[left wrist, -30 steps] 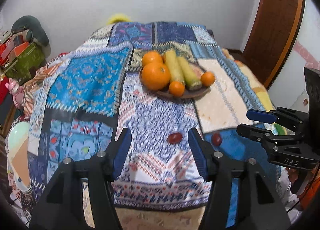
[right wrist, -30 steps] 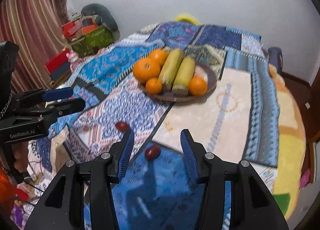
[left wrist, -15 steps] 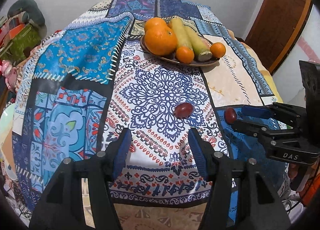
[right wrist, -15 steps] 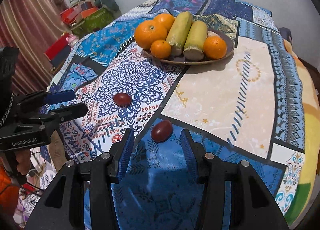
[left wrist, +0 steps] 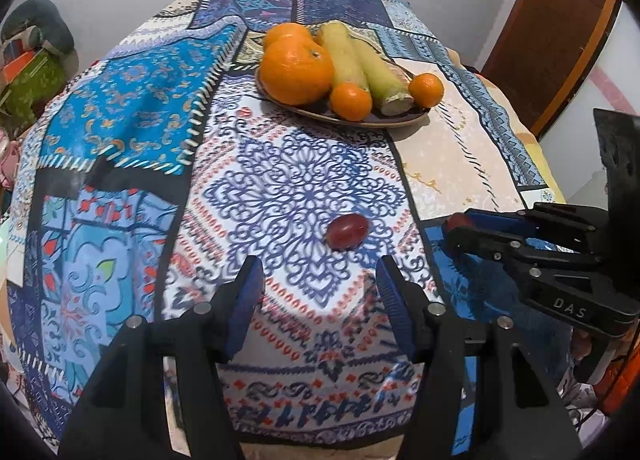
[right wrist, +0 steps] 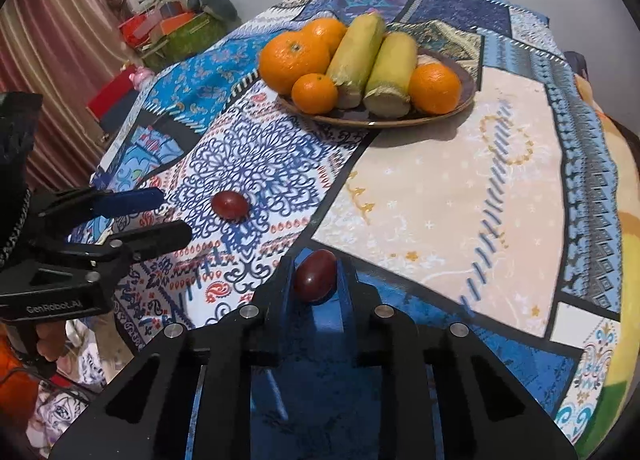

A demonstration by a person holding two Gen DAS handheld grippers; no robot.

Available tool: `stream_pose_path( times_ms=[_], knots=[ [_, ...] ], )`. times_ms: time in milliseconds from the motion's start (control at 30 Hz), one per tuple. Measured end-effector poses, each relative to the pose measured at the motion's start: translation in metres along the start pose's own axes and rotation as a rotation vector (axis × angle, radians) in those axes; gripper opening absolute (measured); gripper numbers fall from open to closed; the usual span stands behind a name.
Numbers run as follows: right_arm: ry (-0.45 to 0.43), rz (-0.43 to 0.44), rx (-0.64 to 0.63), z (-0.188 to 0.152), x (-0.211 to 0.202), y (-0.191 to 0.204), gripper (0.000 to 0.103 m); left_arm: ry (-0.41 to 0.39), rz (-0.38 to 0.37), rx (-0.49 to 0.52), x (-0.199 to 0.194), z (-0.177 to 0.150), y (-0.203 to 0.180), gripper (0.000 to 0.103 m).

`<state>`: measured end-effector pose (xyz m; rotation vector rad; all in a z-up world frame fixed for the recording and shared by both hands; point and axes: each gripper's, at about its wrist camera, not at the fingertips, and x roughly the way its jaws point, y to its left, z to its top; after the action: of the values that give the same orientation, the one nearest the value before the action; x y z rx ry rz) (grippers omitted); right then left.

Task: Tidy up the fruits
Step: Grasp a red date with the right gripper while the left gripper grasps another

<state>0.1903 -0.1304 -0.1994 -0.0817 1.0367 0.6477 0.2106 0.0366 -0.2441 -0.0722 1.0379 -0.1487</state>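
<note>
A brown plate [left wrist: 418,116] [right wrist: 466,78] at the far middle of the patchwork cloth holds several oranges [left wrist: 296,72] [right wrist: 290,56] and two yellow-green corn cobs [left wrist: 346,60] [right wrist: 358,48]. Two dark red grapes lie near me. One grape [left wrist: 347,231] [right wrist: 229,205] sits on the white-blue pattern just ahead of my open left gripper [left wrist: 318,292] [right wrist: 160,216]. My right gripper [right wrist: 315,278] [left wrist: 458,232] is shut on the other grape [right wrist: 315,275], low over the blue patch; in the left wrist view only a sliver of it [left wrist: 454,223] shows.
The patchwork cloth [left wrist: 128,108] [right wrist: 460,188] covers a raised surface that drops off at the near edge. Bags and toys [right wrist: 176,20] are piled at the far left by a striped curtain [right wrist: 52,52]. A brown door [left wrist: 548,36] stands at the right.
Both grippers moved forward and down toward the grapes. My right gripper closed on the right grape. My left gripper stays open and came closer to the left grape.
</note>
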Motion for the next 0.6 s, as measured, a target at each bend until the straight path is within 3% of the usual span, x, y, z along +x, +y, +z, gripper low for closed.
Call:
stream_pose_path(
  times_ms=[233, 433, 500, 600],
  knots=[
    [-0.048, -0.016, 0.004, 0.005, -0.016, -0.008, 0.020, 0.012, -0.012, 0.009, 0.015, 0.010, -0.009, 0.056],
    [-0.076, -0.018, 0.012, 0.008, -0.026, -0.016, 0.020, 0.021, -0.015, -0.011, 0.028, 0.017, -0.008, 0.038],
    [-0.080, -0.021, 0.019, 0.009, -0.027, -0.019, 0.020, 0.022, -0.022, -0.005, 0.030, 0.018, -0.010, 0.028],
    [-0.082, -0.023, 0.031, 0.010, -0.027, -0.023, 0.020, 0.018, -0.047, -0.005, 0.028, 0.019, -0.011, 0.028]
  ],
)
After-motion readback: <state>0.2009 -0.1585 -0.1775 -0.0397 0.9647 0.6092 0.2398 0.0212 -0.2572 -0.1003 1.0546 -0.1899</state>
